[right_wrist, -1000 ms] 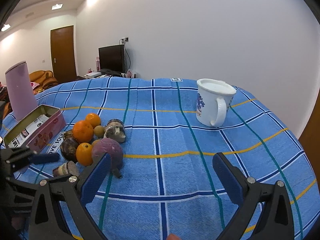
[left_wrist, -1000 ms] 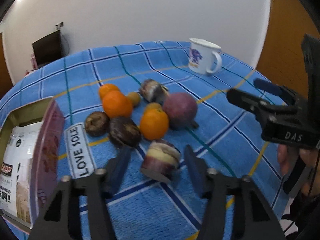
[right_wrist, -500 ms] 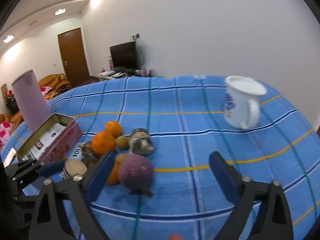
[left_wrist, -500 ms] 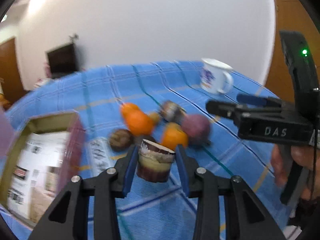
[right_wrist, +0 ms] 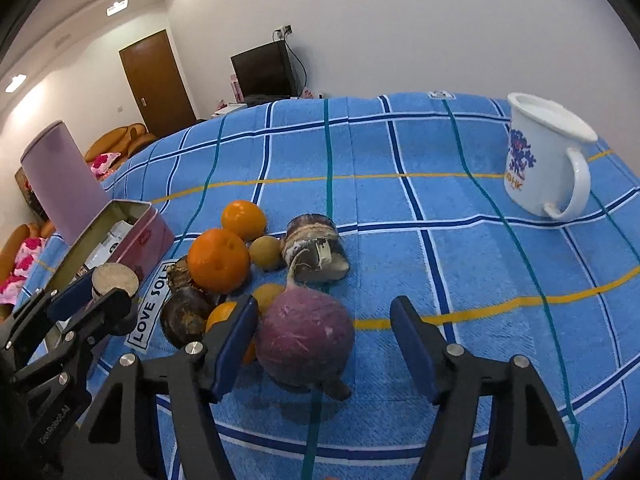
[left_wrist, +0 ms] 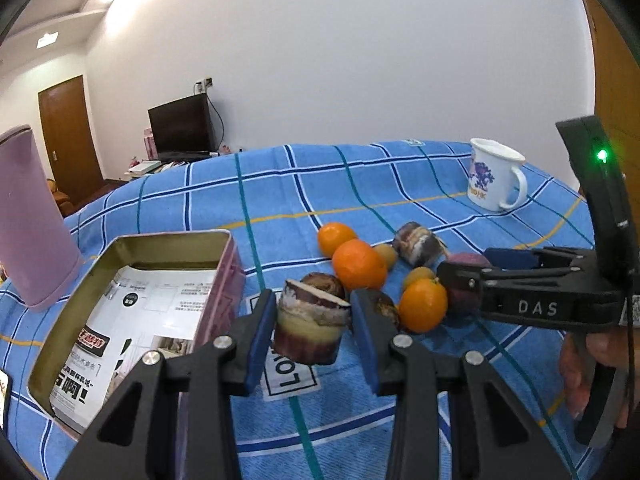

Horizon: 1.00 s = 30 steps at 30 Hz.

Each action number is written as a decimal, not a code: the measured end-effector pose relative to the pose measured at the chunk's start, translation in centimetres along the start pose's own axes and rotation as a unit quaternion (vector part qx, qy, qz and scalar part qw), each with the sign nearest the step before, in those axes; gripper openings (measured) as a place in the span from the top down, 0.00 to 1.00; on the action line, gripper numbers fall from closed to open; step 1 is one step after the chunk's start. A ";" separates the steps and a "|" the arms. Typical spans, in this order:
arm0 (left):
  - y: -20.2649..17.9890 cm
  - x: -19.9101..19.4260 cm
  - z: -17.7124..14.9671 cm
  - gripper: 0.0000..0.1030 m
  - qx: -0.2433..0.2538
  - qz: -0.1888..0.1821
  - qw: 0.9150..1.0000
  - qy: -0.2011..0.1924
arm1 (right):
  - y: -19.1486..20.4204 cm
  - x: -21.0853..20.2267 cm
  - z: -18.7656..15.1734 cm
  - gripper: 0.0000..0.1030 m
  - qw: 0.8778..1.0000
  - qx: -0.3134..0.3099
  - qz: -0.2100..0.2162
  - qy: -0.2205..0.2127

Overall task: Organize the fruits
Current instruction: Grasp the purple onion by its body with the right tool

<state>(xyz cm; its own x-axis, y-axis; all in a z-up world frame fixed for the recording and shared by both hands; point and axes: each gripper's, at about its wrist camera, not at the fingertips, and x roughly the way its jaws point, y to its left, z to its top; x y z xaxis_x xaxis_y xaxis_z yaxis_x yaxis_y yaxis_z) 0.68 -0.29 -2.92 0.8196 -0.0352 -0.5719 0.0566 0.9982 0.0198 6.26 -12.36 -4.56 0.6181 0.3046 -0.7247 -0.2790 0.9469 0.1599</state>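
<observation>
Purple cut taro chunk (left_wrist: 310,330) pinched by left gripper (left_wrist: 312,332) beside tin box (left_wrist: 132,248) for loading; right gripper (right_wrist: 324,340) closing, unpressed, around round purple root (right_wrist: 304,340).

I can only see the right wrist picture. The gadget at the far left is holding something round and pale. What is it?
Observer: A cut chunk of some purple-skinned root, pale inside, pinched between the pads of the left gripper.
Visitor: Is it resting on the cloth?
Observer: No, it hangs clear of the cloth, next to the tin.
Visitor: Is anything in that tin?
Observer: Only a printed sheet on its floor; I see no fruit in it.
</observation>
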 end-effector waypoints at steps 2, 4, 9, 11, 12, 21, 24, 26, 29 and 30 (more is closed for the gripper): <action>0.1 0.1 0.0 0.61 -0.005 0.001 1.000 0.002 | -0.3 0.3 0.1 0.32 1.000 0.003 0.008 0.003; 0.1 -0.1 0.1 0.61 -0.008 0.005 1.000 -0.001 | -0.4 0.5 0.2 0.32 1.000 0.003 0.013 0.005; 0.4 -0.6 0.2 0.61 -0.018 0.010 1.000 -0.018 | 0.1 0.6 0.0 0.49 0.999 -0.007 0.045 0.008; 0.4 -0.7 0.2 0.61 -0.019 0.010 1.000 -0.022 | 0.6 0.5 -0.1 0.49 0.999 -0.022 0.035 0.004; 0.4 -0.7 0.2 0.61 -0.019 0.011 1.000 -0.022 | 0.7 0.4 -0.2 0.49 0.999 -0.023 0.035 0.002; 1.1 -0.9 0.4 0.61 -0.029 0.015 0.999 -0.030 | 0.7 -0.7 -0.6 0.49 0.999 -0.029 0.032 -0.027; 1.3 -1.0 0.4 0.61 -0.033 0.017 0.999 -0.031 | 1.1 -1.3 -0.7 0.49 0.998 -0.036 0.026 -0.044; 1.4 -1.1 0.4 0.61 -0.035 0.018 0.999 -0.034 | 1.3 -1.7 -0.6 0.49 0.998 -0.040 0.021 -0.054; 1.4 -1.4 0.5 0.61 -0.032 0.023 0.998 -0.043 | 1.4 -2.0 -0.4 0.49 0.997 -0.042 0.020 -0.068; 1.3 -1.6 0.5 0.61 -0.032 0.025 0.998 -0.046 | 1.5 -2.2 -0.4 0.49 0.996 -0.043 0.022 -0.071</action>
<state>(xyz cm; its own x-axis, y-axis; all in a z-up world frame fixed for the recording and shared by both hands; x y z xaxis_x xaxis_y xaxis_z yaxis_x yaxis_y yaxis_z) -0.24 1.07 -1.62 0.8695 0.0142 -0.4937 -0.0202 0.9998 -0.0069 4.23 -11.67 -3.00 0.7004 0.3630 -0.6145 -0.3667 0.9217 0.1265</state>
